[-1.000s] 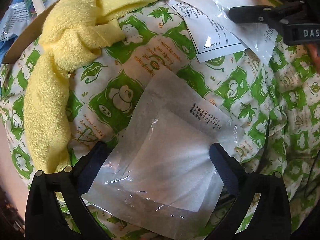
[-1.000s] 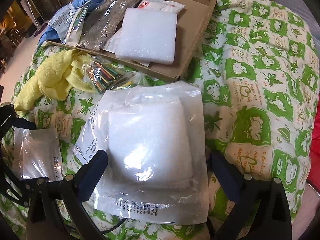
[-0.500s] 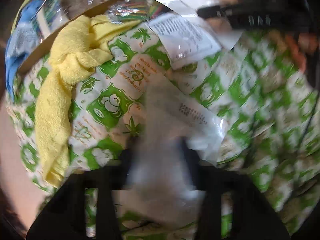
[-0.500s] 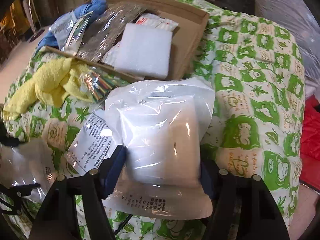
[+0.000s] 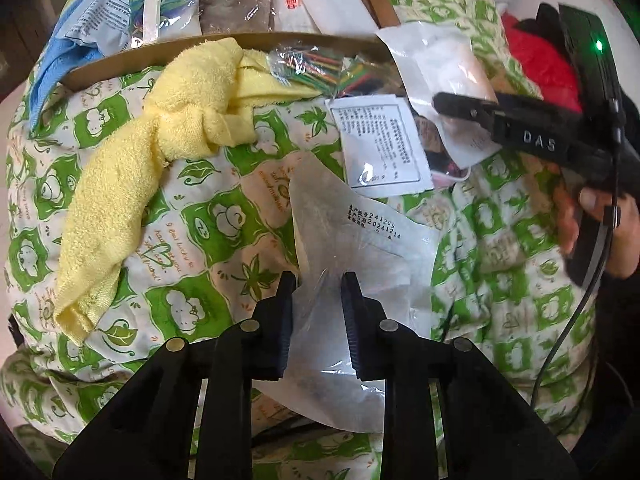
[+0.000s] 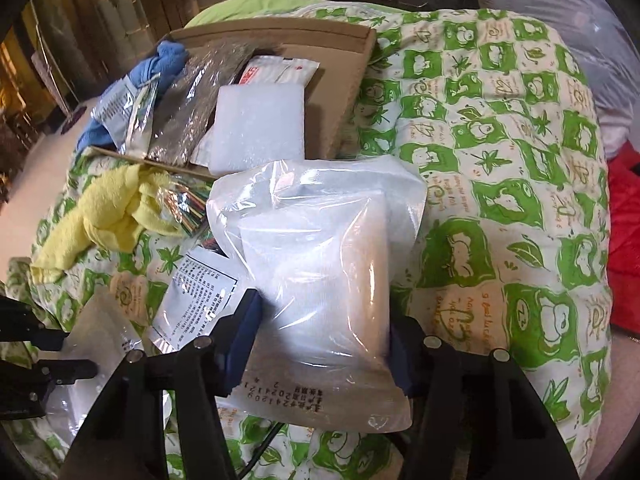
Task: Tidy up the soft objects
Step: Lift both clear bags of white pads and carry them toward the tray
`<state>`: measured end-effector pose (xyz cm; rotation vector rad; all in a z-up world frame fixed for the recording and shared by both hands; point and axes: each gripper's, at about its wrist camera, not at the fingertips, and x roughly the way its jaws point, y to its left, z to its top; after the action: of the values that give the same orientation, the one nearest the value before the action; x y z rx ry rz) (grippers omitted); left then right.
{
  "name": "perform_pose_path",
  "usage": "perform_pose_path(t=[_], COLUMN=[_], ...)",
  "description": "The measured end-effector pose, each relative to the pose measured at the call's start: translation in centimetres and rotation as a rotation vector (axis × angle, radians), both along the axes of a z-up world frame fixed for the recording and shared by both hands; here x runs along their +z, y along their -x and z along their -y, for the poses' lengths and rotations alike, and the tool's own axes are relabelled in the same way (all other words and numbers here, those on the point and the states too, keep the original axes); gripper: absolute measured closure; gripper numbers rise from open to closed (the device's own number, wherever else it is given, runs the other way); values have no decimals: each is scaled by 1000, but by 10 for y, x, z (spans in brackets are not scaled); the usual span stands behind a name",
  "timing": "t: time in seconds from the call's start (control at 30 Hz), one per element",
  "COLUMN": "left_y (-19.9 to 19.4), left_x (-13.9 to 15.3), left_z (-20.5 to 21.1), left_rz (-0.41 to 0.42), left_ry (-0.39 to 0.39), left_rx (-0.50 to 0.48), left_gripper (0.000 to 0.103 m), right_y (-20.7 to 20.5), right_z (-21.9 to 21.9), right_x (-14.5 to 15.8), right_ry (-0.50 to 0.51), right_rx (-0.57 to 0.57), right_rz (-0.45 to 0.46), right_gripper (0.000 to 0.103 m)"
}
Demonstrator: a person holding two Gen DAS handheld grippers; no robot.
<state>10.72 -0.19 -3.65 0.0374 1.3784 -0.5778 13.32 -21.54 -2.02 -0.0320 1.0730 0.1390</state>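
Observation:
My left gripper is shut on a small clear packet of white gauze, lifted a little off the green-patterned quilt. My right gripper is shut on a larger clear packet of white padding and holds it above the quilt. The left gripper also shows at the lower left of the right wrist view. A knotted yellow towel lies on the quilt next to a cardboard box.
The box holds a white foam block, a blue cloth, and several clear packets. A bag of coloured sticks and a printed white packet lie by the box wall. Red fabric lies at the right.
Both grippers have closed on their packets and lifted them off the quilt. The left packet is now crumpled between the fingers.

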Motion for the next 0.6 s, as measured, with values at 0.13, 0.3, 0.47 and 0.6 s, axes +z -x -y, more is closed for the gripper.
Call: perform_pose_path(t=[0.13, 0.3, 0.47, 0.6], left_y=[-1, 0, 3, 5], left_x=[10, 22, 27, 26], left_z=[-8, -7, -11, -11], left_rz=[13, 46, 63, 75], left_ry=[33, 19, 39, 44], left_rx=[28, 67, 117, 140], left_gripper=[80, 80, 80, 80], right_y=[7, 10, 9, 9], right_z=[1, 1, 1, 1], right_x=[5, 5, 4, 2], right_ry=[-27, -34, -34, -35], right_rx=[0, -5, -8, -10], right_rz=[9, 8, 6, 0], right_gripper=[46, 46, 46, 46])
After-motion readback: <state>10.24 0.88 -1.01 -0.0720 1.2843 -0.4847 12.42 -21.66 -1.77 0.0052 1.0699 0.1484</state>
